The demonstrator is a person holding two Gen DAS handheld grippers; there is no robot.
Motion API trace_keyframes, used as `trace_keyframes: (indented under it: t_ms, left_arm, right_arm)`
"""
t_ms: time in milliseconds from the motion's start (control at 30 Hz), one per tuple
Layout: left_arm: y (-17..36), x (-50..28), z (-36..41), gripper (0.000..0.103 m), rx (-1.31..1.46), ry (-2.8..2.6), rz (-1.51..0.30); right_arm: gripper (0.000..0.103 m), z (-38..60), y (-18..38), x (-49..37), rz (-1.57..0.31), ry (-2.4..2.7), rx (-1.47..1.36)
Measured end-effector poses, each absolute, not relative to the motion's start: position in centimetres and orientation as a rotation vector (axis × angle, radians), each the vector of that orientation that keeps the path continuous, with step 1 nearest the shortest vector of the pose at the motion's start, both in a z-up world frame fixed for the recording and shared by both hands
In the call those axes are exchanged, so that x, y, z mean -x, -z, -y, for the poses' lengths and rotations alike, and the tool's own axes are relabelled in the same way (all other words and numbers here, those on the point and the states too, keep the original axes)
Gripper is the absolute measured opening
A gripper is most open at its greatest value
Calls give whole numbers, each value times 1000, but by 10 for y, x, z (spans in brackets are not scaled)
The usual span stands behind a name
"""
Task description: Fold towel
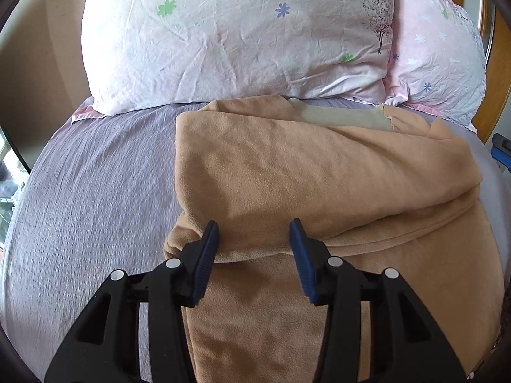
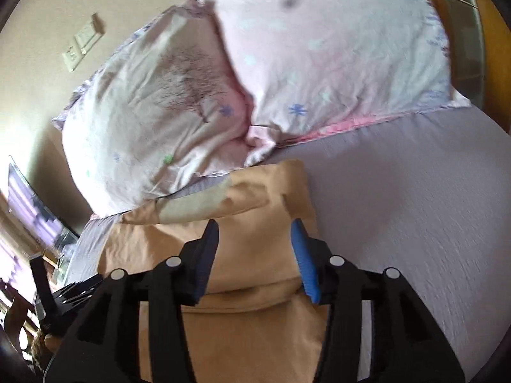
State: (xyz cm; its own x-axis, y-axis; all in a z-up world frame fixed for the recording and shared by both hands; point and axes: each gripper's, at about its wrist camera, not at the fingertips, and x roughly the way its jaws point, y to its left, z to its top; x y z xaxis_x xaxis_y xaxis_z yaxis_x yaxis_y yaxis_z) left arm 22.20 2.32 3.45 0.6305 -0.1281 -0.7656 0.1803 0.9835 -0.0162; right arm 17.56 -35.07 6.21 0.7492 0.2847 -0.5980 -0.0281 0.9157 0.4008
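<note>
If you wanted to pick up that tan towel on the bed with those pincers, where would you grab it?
Probably the folded near edge of the towel, where the layers bunch into a raised lip. The left gripper is open there, one finger on each side of the lip. Come in low from the near side, along the bedsheet, so the fingers close across the fold rather than press on flat cloth.

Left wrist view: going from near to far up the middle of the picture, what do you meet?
Left gripper, jaws open → tan towel, partly folded on the purple bedsheet → pale band at the towel's far edge → white floral pillow.
</note>
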Motion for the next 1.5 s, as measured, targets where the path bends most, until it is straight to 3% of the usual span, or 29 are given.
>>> trace_keyframes:
  t_ms: [100,167,267,333,400,533,700,867,1067,1100,1133,1167,1200,1233,1267,1500]
  left_arm:
    - [-34,-220,-24,47,-60,174,-861]
    - [-38,-210,-30,47,-22,200,-858]
    - [-56,-168,-41,47,31,314,-804]
    - [-68,-129,-55,47,70,416,-761]
    - [-75,-88,-73,52,118,528,-735]
    - [-71,-15,-116,68,244,715,-700]
    - [-22,34,-166,69,417,696,-758]
    - [25,27,-156,69,442,691,-874]
    - [47,2,-132,68,491,731,-913]
    - [50,0,-132,67,525,738,-914]
    - [53,-4,-134,62,572,749,-915]
    - [56,-6,-136,41,628,768,-922]
    - [59,-8,-139,14,688,787,-938]
    - [63,-7,-141,6,730,794,-954]
    - [63,-5,-144,4,753,795,-960]
    - [-4,-8,-148,4,760,870,-812]
  right_arm:
    - [54,331,-35,-205,-865,-182,-339]
    - [51,334,-4,-221,-995,-173,-367]
    - [52,348,-23,-189,-928,-234,-427]
    - [74,356,-42,-153,-851,-361,-453]
    - [87,356,-59,-106,-789,-498,-437]
    - [95,352,-68,-3,-786,-738,-388]
    - [96,379,-26,78,-893,-729,-464]
    - [96,398,38,67,-1011,-643,-618]
    - [95,374,63,43,-1021,-741,-681]
    - [87,371,65,42,-1014,-749,-681]
    - [57,368,65,41,-994,-770,-685]
    - [35,366,64,43,-981,-812,-707]
    - [6,364,63,43,-978,-853,-728]
    - [5,362,59,45,-974,-872,-721]
    - [5,360,54,49,-966,-888,-702]
    - [5,363,-29,36,-770,-975,-621]
